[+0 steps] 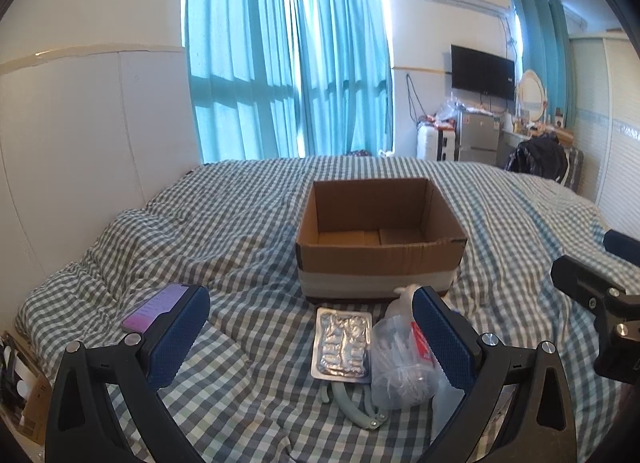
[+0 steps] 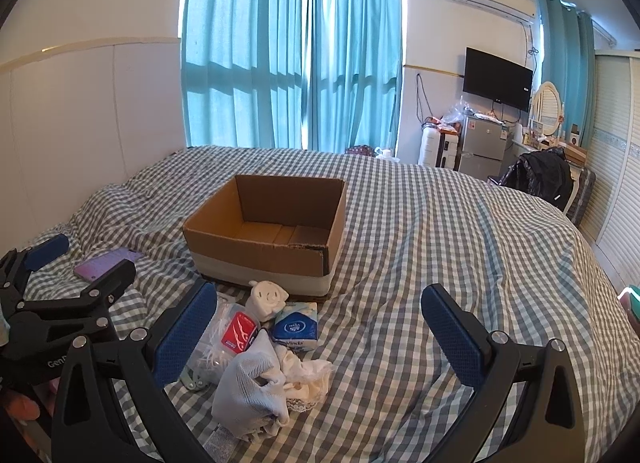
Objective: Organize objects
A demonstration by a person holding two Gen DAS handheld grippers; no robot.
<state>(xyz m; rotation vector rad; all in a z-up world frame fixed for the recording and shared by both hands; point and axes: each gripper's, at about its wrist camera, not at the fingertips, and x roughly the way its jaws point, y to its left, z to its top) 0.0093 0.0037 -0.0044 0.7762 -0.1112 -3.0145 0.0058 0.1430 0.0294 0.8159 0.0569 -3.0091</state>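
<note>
An open cardboard box (image 1: 382, 259) (image 2: 260, 251) sits empty on the checked bed. In front of it lies a pile: a silver blister pack (image 1: 342, 345), a clear bag of floss picks (image 1: 404, 363) (image 2: 230, 337), a green folding hanger (image 1: 352, 403), a white figurine (image 2: 266, 299), a blue tissue pack (image 2: 296, 327) and pale socks (image 2: 256, 387). A purple phone (image 1: 156, 307) (image 2: 106, 263) lies left. My left gripper (image 1: 312, 339) is open over the pile. My right gripper (image 2: 320, 339) is open, just right of the pile.
The checked duvet (image 2: 440, 243) covers the bed. A white headboard wall (image 1: 80, 143) stands left. Teal curtains (image 1: 288, 63) hang behind. A fridge (image 2: 482, 147), TV and chair with a dark jacket (image 2: 544, 179) stand far right. The other gripper shows at the right edge of the left wrist view (image 1: 596, 295).
</note>
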